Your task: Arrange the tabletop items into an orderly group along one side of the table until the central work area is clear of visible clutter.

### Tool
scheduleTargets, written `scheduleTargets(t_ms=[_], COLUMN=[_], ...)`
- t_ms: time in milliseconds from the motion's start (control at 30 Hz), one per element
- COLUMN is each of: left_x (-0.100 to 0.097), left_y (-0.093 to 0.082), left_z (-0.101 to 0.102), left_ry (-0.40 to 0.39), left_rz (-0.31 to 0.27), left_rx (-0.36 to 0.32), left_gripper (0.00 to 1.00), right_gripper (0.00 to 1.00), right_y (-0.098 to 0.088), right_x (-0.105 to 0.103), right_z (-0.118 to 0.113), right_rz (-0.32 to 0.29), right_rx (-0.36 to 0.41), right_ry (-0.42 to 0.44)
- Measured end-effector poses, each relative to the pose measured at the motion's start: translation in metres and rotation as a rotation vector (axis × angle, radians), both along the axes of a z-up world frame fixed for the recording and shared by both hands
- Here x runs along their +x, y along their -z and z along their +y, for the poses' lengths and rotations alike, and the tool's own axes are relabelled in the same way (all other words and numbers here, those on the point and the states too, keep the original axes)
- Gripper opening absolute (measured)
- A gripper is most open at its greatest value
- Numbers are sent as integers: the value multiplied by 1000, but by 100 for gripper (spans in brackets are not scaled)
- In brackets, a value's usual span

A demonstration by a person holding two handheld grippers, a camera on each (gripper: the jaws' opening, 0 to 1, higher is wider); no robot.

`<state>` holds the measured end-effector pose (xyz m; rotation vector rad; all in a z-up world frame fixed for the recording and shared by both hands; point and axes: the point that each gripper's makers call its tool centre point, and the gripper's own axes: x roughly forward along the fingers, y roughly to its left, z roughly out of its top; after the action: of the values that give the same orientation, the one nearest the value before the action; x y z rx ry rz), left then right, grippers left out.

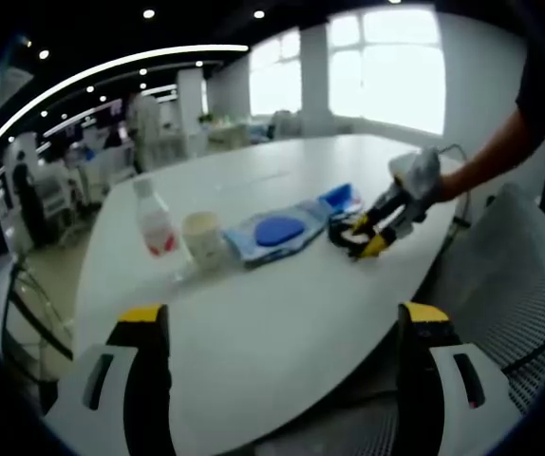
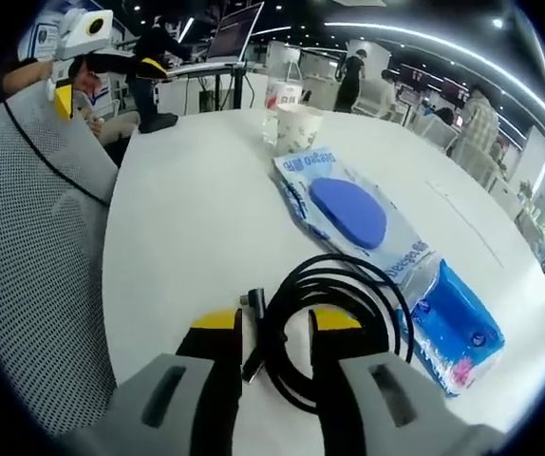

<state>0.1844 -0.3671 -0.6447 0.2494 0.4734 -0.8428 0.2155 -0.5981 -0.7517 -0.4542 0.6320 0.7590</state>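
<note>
In the left gripper view, the left tongs (image 1: 282, 328) stand wide apart and hold nothing, over the near edge of the white counter (image 1: 282, 285). The items lie in a row running from 11 o'clock to 1 o'clock: a clear bottle (image 1: 156, 220), a paper cup (image 1: 203, 238), a packet with a blue oval (image 1: 277, 231), a blue pack (image 1: 342, 199), then the right tongs (image 1: 363, 237) at 1 o'clock, set on the black cable coil (image 1: 347, 237). In the right gripper view, the right tongs (image 2: 275, 328) are narrowed astride the near arc of the cable coil (image 2: 334, 328); whether they grip it cannot be told. The coil lies flat, directly ahead at 12 o'clock, plug end (image 2: 256, 304) toward 11 o'clock. The right hand is judged nearer by far. The packet (image 2: 348, 214) extends its long axis toward 11 o'clock; the blue pack (image 2: 458, 328) sits at 3 o'clock. A mesh chair (image 2: 35, 275) flanks the counter; beyond lies an open office.
</note>
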Motion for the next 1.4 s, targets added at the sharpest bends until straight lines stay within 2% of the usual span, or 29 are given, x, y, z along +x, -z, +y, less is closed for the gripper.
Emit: scheduleTargets(t_ms=[133, 267, 400, 600, 800, 867, 1167, 1233, 1300, 1400], left_x=[0, 0, -1, -3, -4, -4, -4, -4, -4, -2], left_y=[0, 0, 1, 2, 3, 3, 2, 2, 1, -2], left_z=[0, 0, -1, -3, -4, -4, -4, -3, -3, -2], left_ry=[-1, 2, 6, 25, 36, 36, 34, 32, 28, 13], left_rz=[0, 2, 5, 9, 11, 8, 1, 0, -3, -8], left_rx=[1, 2, 3, 11, 17, 16, 16, 16, 11, -15], left_gripper=[97, 97, 97, 98, 98, 98, 98, 98, 98, 99], right_gripper=[37, 46, 52, 62, 72, 75, 87, 89, 94, 98], right_y=[-12, -29, -37, -60, -81, -85, -98, -103, -106, -109], right_x=[-3, -4, -7, -13, -25, -30, -54, -58, -60, -63], right_z=[0, -6, -13, -27, -46, -51, -68, -71, -72, -77], right_rz=[-6, -11, -17, -41, -97, -99, -148, -173, -183, -198], right_rx=[40, 117, 130, 185, 197, 212, 209, 230, 253, 242], right_ry=[44, 137, 177, 295, 379, 407, 511, 531, 538, 547])
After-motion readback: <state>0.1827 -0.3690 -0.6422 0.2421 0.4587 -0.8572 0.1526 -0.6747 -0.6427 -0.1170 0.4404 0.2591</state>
